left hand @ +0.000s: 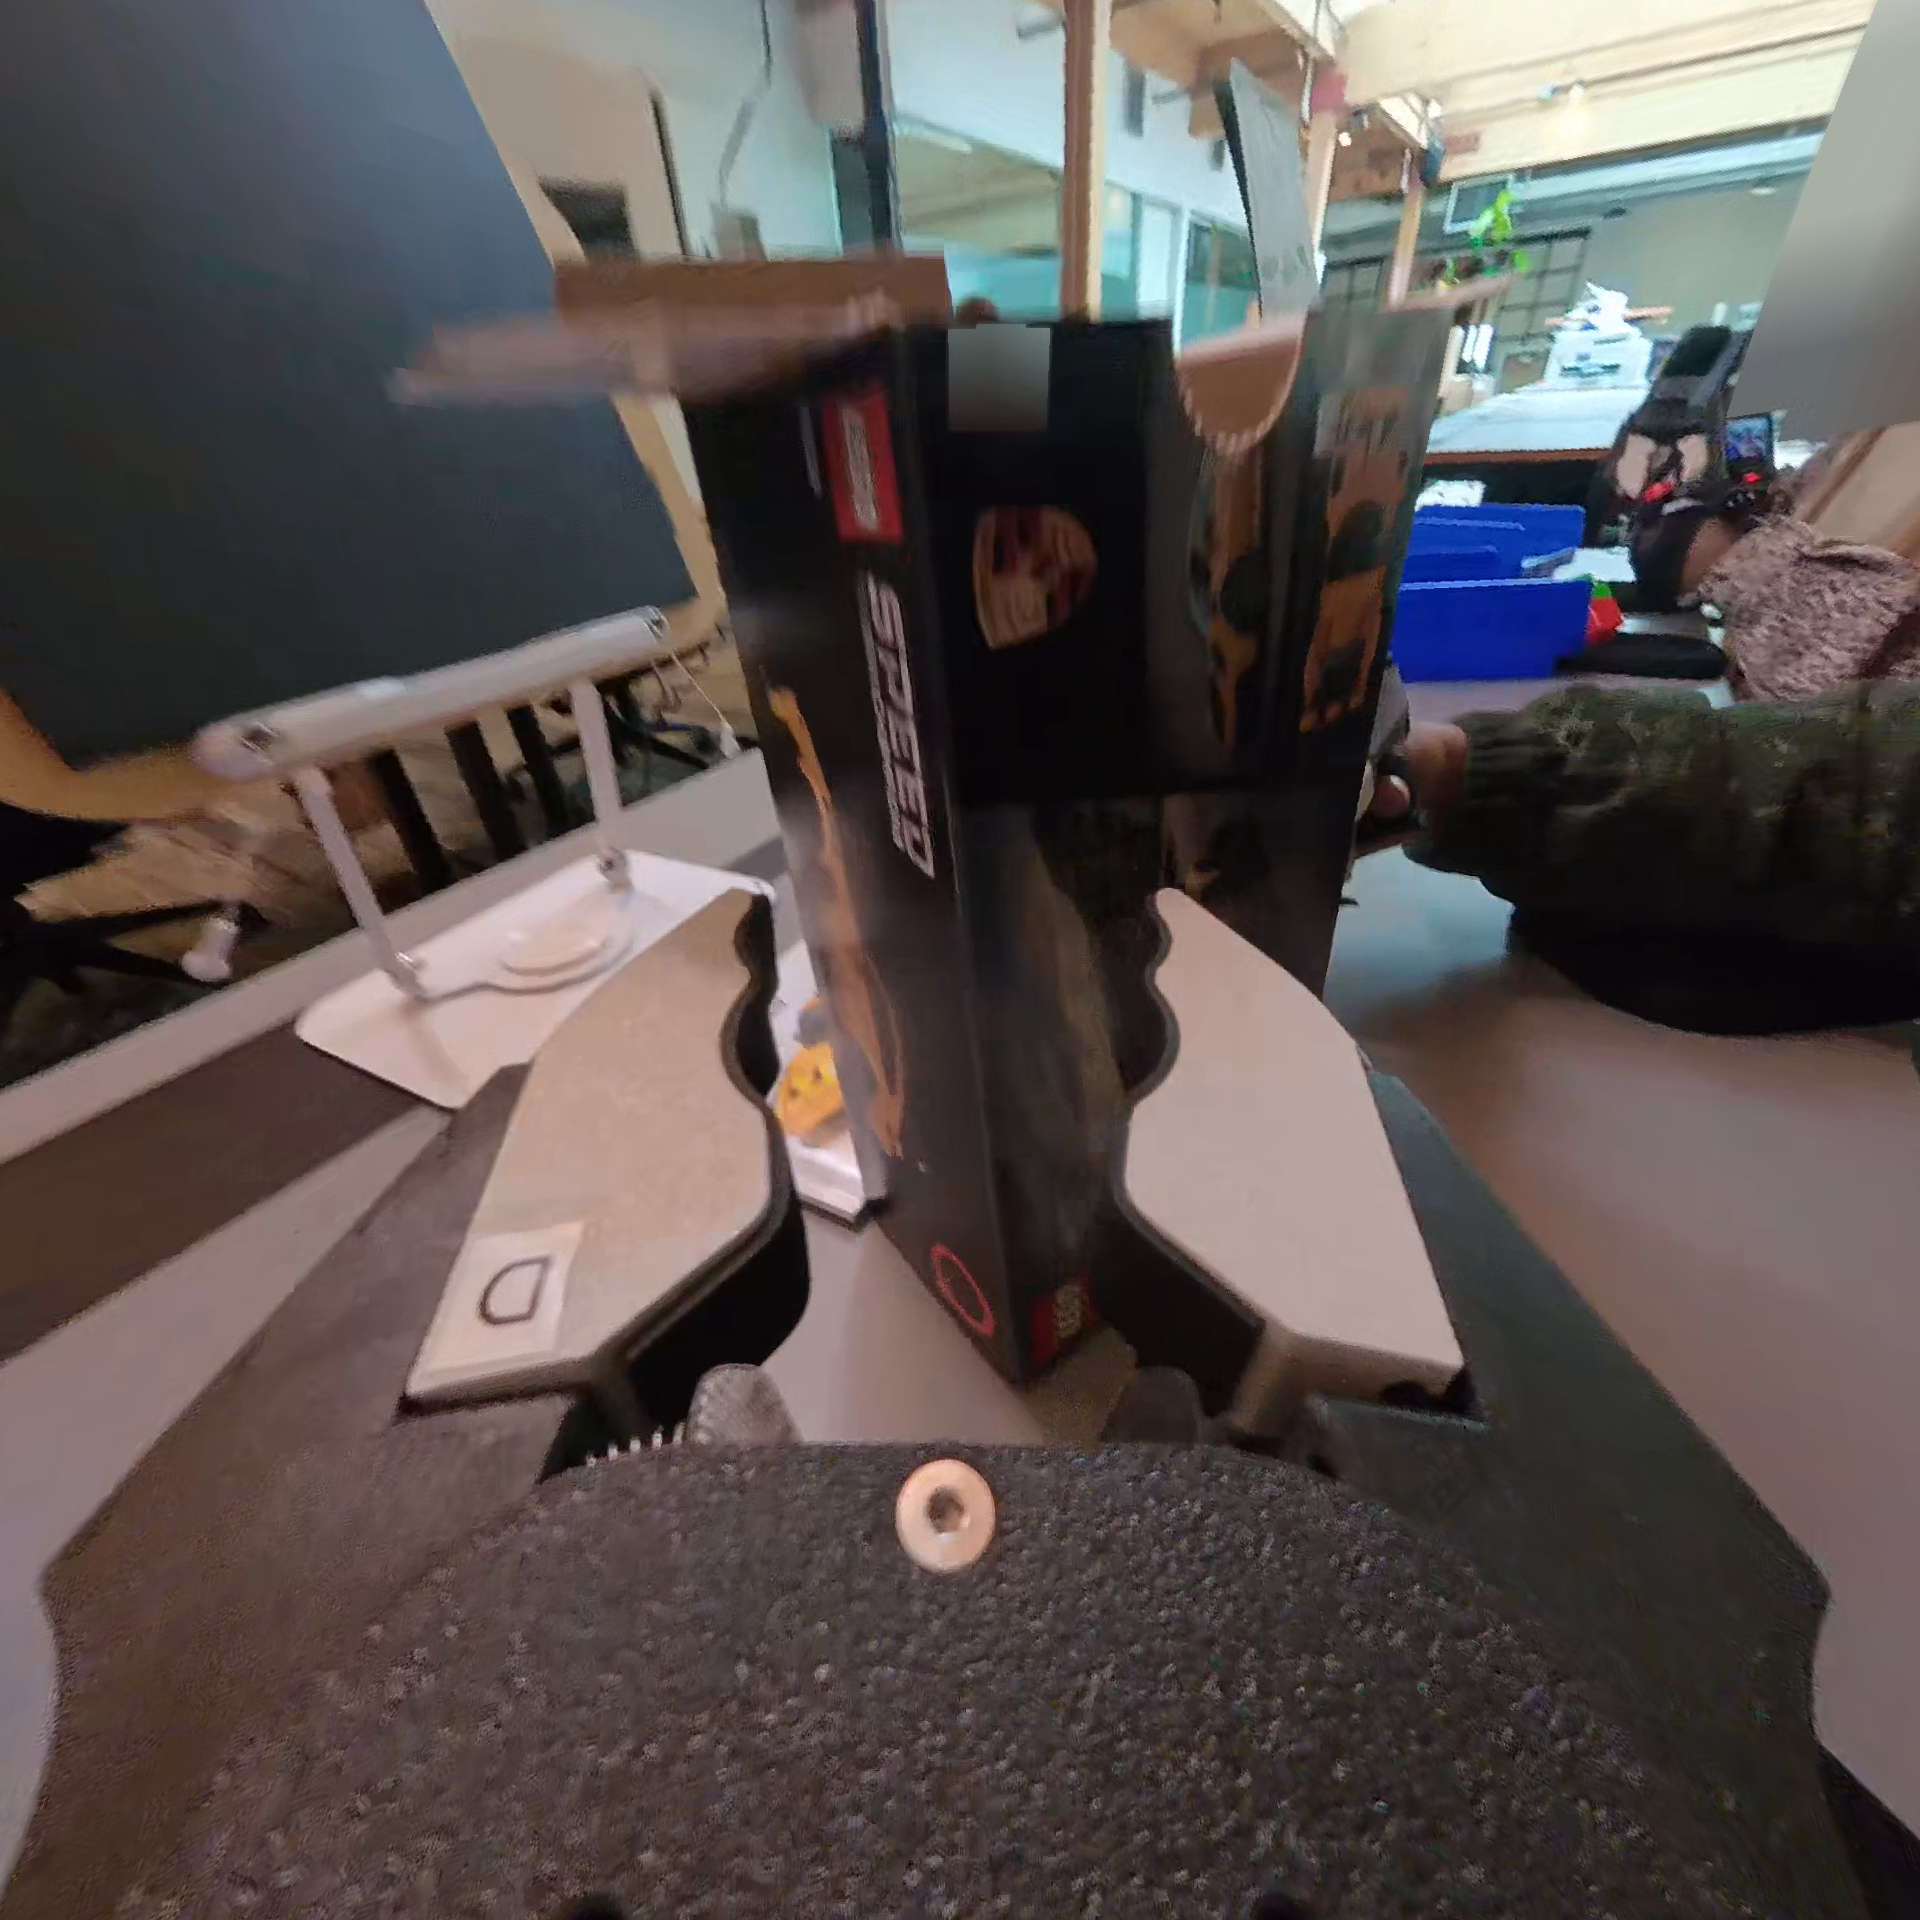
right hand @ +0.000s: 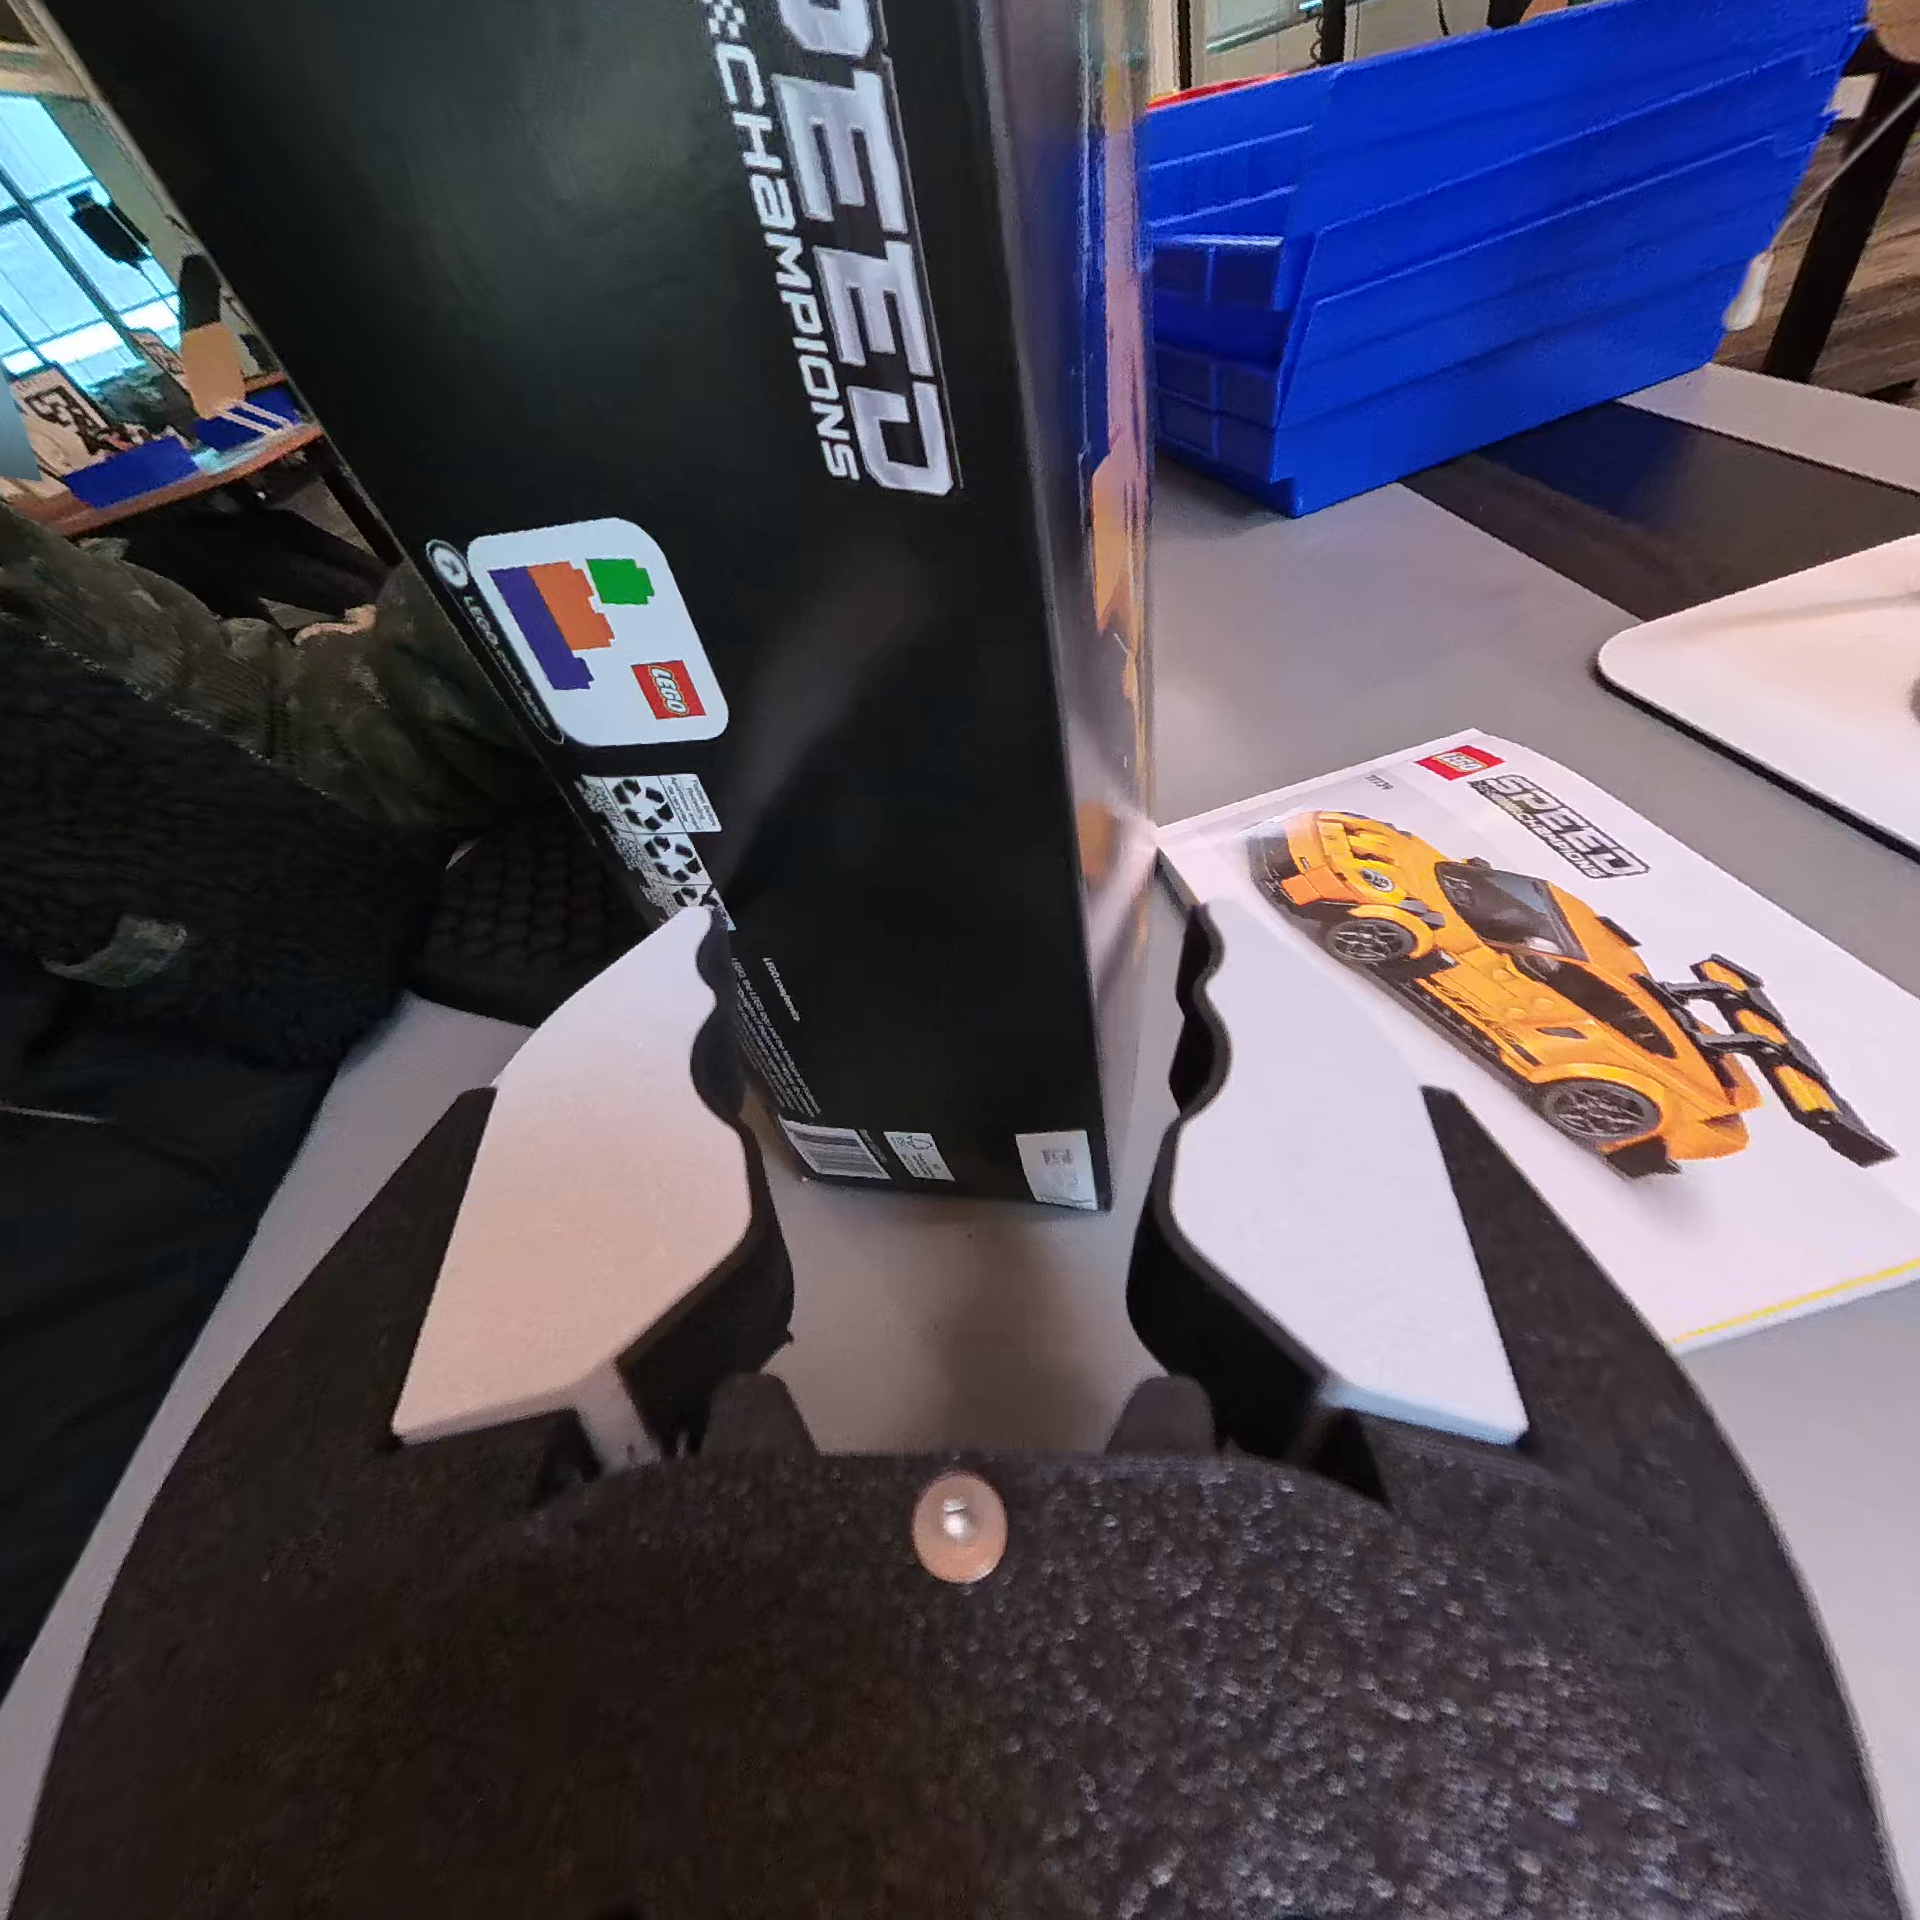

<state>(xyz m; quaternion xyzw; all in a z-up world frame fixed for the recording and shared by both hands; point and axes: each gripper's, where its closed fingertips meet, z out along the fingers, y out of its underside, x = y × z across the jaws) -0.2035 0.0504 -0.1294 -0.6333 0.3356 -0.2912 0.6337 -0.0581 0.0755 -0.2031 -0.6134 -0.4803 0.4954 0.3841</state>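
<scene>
A tall black toy box [left hand: 1039, 623] stands upright on the grey table, its brown top flaps open. My left gripper [left hand: 951, 987] is open with its jaws on either side of the box's lower part. The right finger [left hand: 1236, 1091] is against the box and a gap shows by the left finger [left hand: 644, 1091]. My right gripper [right hand: 956, 966] is open around the bottom of the same box [right hand: 623, 312] from the other side, with a small gap by its right finger [right hand: 1309, 1143]. A booklet [right hand: 1558, 987] with an orange car on it lies flat beside the box.
Blue plastic bins [right hand: 1507, 260] stand at the back of the table. A white stand [left hand: 499, 935] with a flat base sits to the left. A person's camouflage sleeve [left hand: 1662, 810] reaches in behind the box. The table edge [left hand: 156, 1060] runs along the left.
</scene>
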